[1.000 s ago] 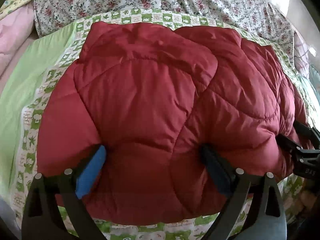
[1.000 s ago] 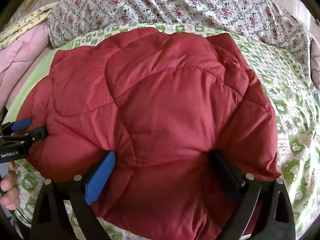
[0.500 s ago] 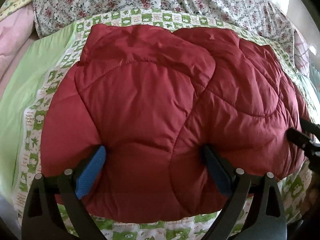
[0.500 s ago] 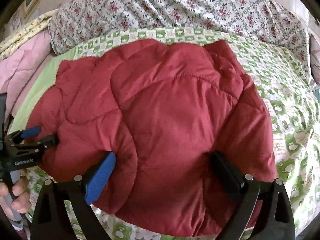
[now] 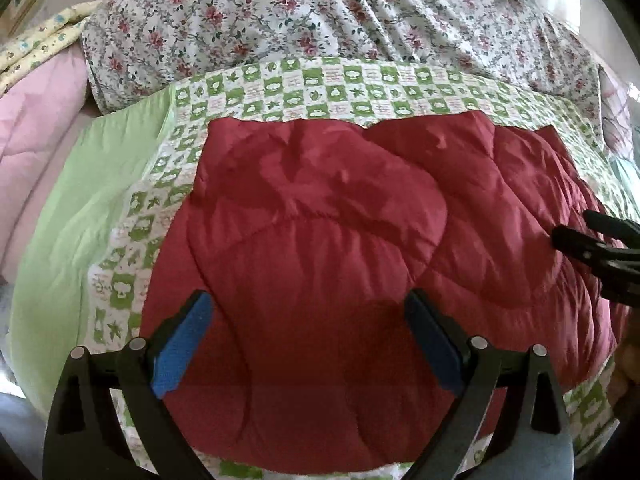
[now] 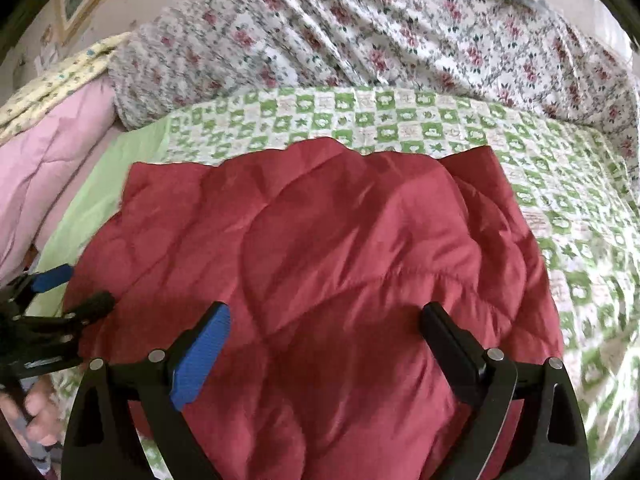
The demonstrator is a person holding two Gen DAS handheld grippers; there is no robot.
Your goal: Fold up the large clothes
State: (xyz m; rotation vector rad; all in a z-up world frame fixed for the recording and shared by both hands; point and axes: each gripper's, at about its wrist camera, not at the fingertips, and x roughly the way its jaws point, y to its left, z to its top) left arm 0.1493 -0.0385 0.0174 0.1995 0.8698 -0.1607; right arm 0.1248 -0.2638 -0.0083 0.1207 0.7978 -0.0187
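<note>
Red quilted jacket (image 5: pixel 320 264) — puffy, faintly sheeny cloth, checked sheet (image 5: pixel 320 88) — matt cotton

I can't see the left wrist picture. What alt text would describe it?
A puffy red quilted jacket lies folded on a green-checked bedsheet, framed by the open left claw. The right claw reaches in from the right edge; floral bedding lies behind.

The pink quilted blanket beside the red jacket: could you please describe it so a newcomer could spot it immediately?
Start at the puffy red quilted jacket lying on the green-and-white checked sheet. Look past the sheet's plain green border to the far left edge, where the pink quilted blanket lies bunched. Unlike the flowered bedding nearby, it is plain pale pink.
</note>
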